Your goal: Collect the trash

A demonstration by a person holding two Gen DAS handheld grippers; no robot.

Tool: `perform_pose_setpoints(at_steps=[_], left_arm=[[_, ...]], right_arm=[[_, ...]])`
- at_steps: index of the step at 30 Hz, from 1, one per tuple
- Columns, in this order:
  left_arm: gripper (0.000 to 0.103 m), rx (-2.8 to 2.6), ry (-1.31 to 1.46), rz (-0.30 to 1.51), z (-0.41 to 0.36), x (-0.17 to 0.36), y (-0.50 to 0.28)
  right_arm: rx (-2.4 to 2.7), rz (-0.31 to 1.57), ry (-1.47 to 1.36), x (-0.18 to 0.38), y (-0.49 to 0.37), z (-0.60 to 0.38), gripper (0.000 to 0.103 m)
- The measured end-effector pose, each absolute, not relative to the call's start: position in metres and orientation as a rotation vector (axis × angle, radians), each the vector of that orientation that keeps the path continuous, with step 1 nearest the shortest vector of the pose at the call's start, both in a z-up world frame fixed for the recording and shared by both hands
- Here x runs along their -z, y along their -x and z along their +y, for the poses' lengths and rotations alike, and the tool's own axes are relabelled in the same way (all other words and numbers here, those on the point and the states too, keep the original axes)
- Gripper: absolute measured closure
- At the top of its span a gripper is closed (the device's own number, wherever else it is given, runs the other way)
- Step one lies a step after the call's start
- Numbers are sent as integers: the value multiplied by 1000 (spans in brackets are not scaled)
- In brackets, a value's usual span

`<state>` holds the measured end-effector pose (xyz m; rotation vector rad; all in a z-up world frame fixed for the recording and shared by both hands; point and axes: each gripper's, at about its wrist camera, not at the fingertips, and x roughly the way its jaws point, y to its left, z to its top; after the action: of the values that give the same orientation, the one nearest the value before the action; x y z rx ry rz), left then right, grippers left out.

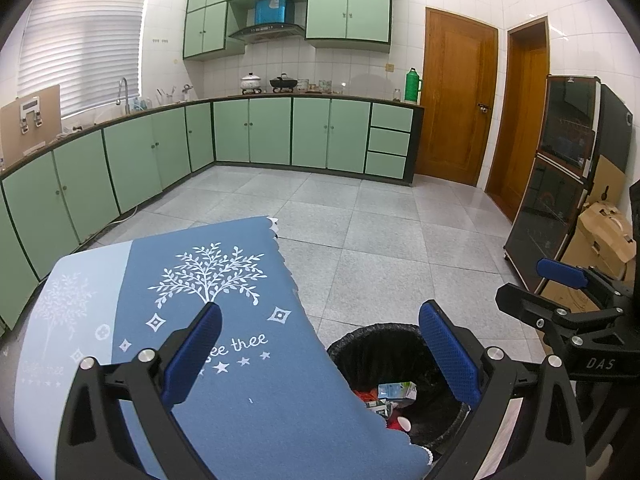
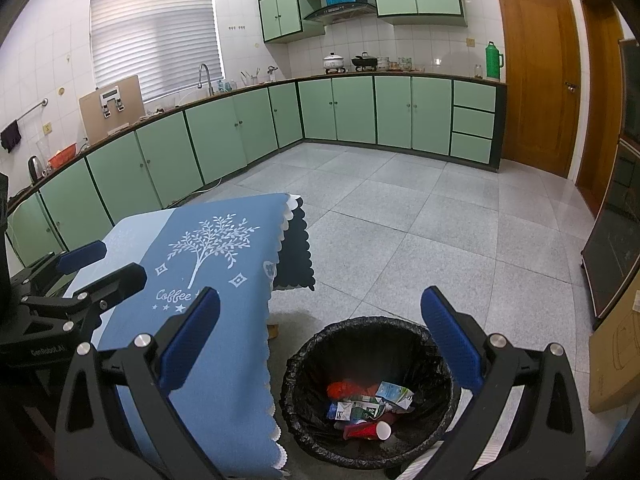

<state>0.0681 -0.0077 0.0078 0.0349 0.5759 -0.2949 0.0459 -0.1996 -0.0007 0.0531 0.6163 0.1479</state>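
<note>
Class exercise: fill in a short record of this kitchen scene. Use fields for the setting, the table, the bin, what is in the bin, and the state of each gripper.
Setting: kitchen with green cabinets and a grey tiled floor
Table: blue tablecloth with a white tree print, nothing on it in view
Bin: black-lined trash bin on the floor beside the table
Bin contents: red paper cup, crushed cartons, red wrapper
Left gripper: open, empty
Right gripper: open, empty, above the bin
</note>
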Motion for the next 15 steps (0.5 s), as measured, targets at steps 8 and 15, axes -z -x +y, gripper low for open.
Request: perform_pose_setpoints(at_steps=[8,15], left_arm=[[6,294,-38,574,-8,-8,-68],[6,291,-40,571,-6,-12,-70]], right_arm=[[-150,615,-54,1,-46,-200,5],[-150,616,-54,1,-46,-200,5]])
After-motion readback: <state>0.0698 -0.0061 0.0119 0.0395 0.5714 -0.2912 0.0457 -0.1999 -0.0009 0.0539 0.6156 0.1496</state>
